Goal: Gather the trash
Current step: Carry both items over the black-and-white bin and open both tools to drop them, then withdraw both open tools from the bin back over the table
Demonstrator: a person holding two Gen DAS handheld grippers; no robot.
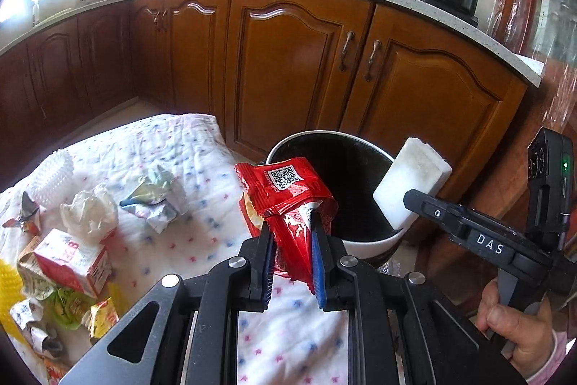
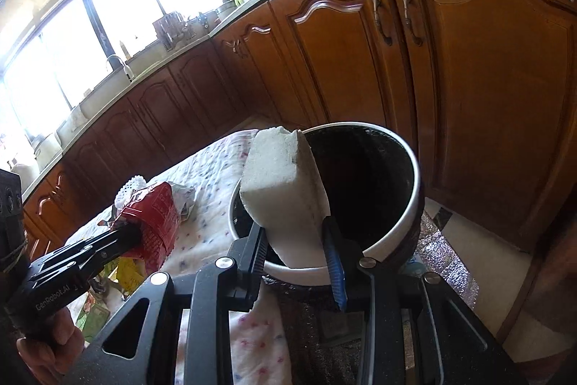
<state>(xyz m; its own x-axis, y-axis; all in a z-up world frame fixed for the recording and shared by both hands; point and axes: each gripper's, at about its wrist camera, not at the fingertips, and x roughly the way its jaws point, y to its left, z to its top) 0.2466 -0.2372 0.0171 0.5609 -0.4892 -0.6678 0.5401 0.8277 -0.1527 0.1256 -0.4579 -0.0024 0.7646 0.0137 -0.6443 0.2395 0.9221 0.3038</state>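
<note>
My left gripper [image 1: 293, 230] is shut on a red snack wrapper [image 1: 288, 190] with a QR code and holds it at the near rim of the trash bin [image 1: 364, 246], a white-rimmed bin with a black inside. My right gripper [image 2: 295, 233] is shut on a white foam block [image 2: 283, 190] and holds it over the bin's [image 2: 414, 201] left rim. The block also shows in the left wrist view [image 1: 407, 183], and the wrapper in the right wrist view [image 2: 158, 219].
A dotted white cloth [image 1: 169, 147] on the left carries more trash: a crumpled tissue [image 1: 88, 215], a crumpled wrapper [image 1: 155, 201], a red-and-white carton [image 1: 70, 262], a white foam net [image 1: 50, 179] and several small wrappers. Wooden cabinets [image 1: 288, 60] stand behind the bin.
</note>
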